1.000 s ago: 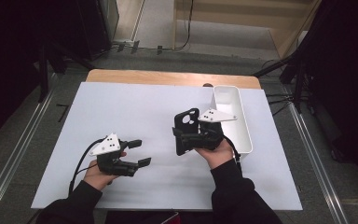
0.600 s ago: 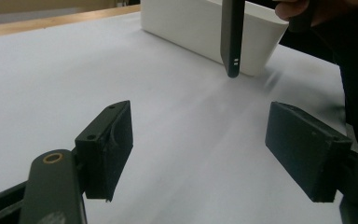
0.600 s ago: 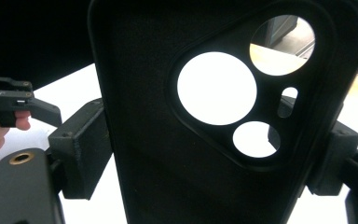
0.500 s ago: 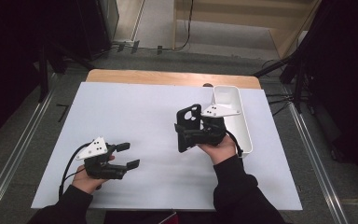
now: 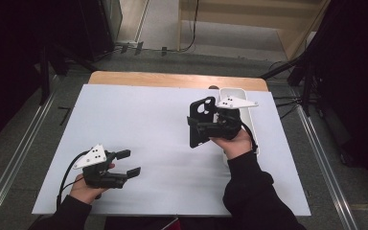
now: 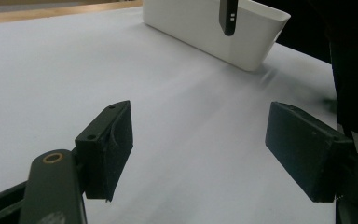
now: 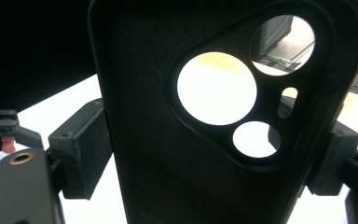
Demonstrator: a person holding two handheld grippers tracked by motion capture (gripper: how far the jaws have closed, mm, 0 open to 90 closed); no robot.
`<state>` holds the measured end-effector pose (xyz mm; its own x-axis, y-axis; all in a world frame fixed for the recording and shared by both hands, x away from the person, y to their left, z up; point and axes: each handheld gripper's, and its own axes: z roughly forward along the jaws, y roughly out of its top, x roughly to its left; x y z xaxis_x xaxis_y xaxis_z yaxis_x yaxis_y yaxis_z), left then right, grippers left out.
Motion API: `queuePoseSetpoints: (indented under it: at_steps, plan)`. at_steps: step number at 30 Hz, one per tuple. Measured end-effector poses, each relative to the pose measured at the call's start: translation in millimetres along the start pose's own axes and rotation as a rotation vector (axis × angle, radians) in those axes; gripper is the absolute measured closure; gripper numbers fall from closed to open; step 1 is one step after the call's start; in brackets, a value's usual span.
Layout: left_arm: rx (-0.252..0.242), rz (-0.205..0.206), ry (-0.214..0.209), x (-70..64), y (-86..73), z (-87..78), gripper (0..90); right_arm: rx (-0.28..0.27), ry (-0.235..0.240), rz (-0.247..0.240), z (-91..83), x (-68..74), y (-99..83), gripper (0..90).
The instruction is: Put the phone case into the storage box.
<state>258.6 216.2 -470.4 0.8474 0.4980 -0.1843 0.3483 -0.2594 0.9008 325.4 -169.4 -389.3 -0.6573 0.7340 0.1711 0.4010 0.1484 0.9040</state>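
Case: black phone case upright above the table, at 2 o'clock, beside white bin.
Right tongs: clamped on case edges.
Left tongs: wide, empty, at 7 o'clock.
Advice: keep grip square; approach bin slowly.

A white bin rests on the white table.

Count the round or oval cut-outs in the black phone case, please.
4 in the phone case: one large central circle, one upper right, one smaller below, and a small slot at right.
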Motion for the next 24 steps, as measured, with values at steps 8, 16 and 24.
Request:
queuePoseSetpoints:
  at_steps: [8, 16, 24]
  plan:
    - [-0.008, -0.012, 0.007, 0.3, -1.1, -1.8, 22.9, -0.008, -0.027, 0.001, -12.5, -9.7, 9.8, 14.9]
    - [-0.002, -0.013, 0.000, 0.8, -0.4, -1.4, 22.9, -0.033, -0.073, 0.006, -27.8, -19.5, 16.4, 14.9]
    - [-0.006, -0.018, -0.005, 1.0, -0.2, 0.0, 22.9, -0.061, -0.102, 0.024, -44.9, -28.8, 21.2, 14.9]
